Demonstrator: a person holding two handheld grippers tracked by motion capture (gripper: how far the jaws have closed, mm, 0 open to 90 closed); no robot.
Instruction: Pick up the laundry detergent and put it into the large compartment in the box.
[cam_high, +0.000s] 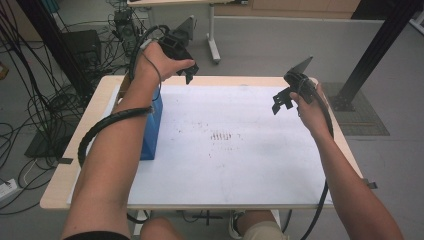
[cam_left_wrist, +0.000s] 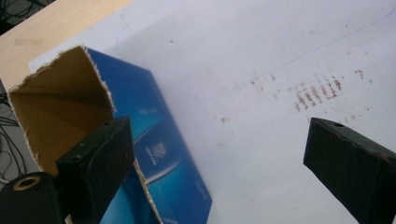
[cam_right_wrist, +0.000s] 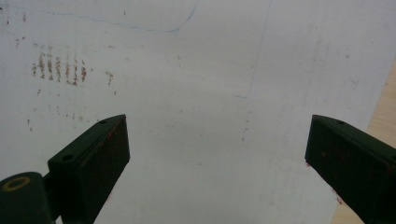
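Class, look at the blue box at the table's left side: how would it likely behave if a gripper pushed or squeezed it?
The blue box looks like thin card with a torn-open, seemingly empty end, so probably light and easily crushed. Standing narrow and tall, it may tip when pushed.

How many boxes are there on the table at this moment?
1. The blue box stands near the left edge of the table, on the white sheet, partly hidden behind the person's left forearm. The left gripper view shows its open end, empty as far as visible.
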